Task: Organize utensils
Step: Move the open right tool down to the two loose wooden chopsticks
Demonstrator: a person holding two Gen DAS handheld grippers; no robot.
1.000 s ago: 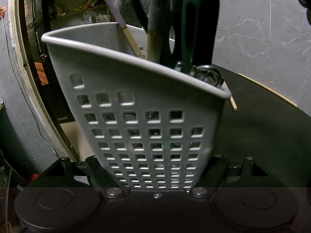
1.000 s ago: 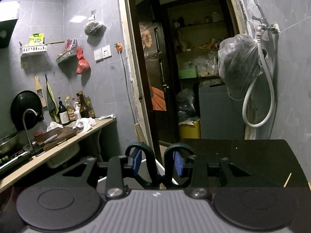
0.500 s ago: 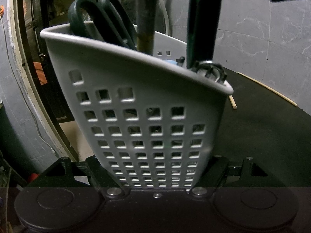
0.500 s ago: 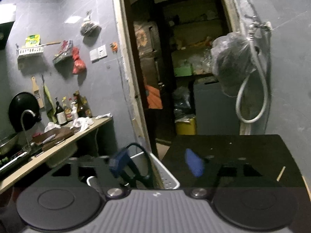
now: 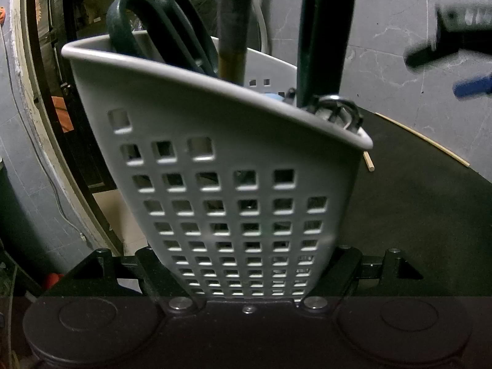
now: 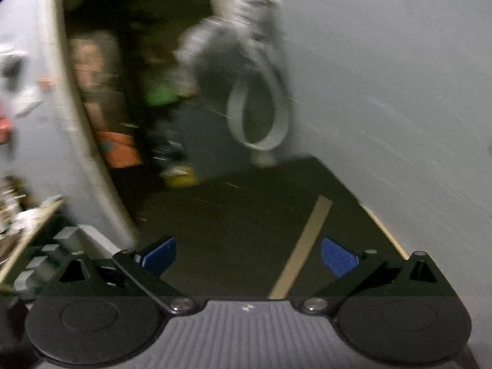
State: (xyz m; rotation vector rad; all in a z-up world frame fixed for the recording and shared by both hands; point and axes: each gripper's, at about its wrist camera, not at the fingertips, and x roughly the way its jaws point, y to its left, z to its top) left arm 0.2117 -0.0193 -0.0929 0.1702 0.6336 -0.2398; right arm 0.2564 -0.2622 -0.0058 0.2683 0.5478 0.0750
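My left gripper (image 5: 246,264) is shut on the foot of a grey perforated utensil basket (image 5: 240,190), held upright over the black table. Inside stand dark green scissors (image 5: 160,33), a grey-and-wood handle (image 5: 233,21), a green-handled tool (image 5: 326,30) and a metal ring (image 5: 338,110). My right gripper (image 6: 247,256) is open and empty above the black table, its blue pads (image 6: 336,256) spread wide; it also shows blurred at the right edge of the left wrist view (image 5: 461,52). A wooden chopstick (image 6: 303,246) lies on the table between its fingers.
A second chopstick (image 5: 421,138) lies along the table's far edge by the grey tiled wall, and another stick's end (image 5: 368,161) shows behind the basket. A dark doorway (image 6: 129,92), a hose loop (image 6: 261,113) and a counter at far left surround the table (image 6: 230,215).
The right gripper let go of the scissors into the basket, opened wide and swung right and down over the table toward a chopstick. The basket stays held in place.
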